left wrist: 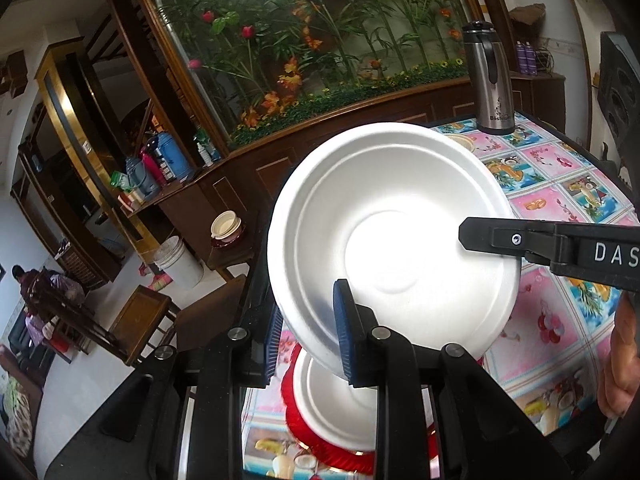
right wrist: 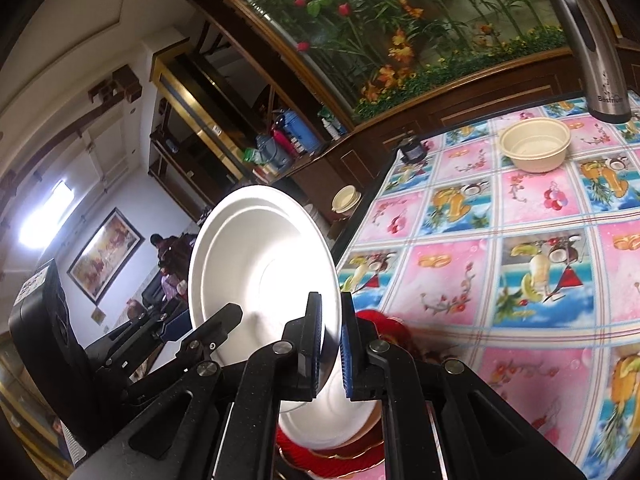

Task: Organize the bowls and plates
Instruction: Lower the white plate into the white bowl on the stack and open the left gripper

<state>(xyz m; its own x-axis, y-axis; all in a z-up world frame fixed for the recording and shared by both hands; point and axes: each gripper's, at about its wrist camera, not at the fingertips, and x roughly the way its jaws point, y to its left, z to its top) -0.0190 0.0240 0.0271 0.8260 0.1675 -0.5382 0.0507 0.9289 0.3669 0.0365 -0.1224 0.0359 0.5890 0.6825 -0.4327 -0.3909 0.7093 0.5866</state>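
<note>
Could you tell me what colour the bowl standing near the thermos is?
Cream bowl, clearest in the right wrist view.

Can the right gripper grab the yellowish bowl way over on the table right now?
Probably not yet. The right hand-held gripper is shut on the white plate, so its jaws are full. The bowl sits alone, far across the table, with nothing blocking the path once the plate is put down.
</note>
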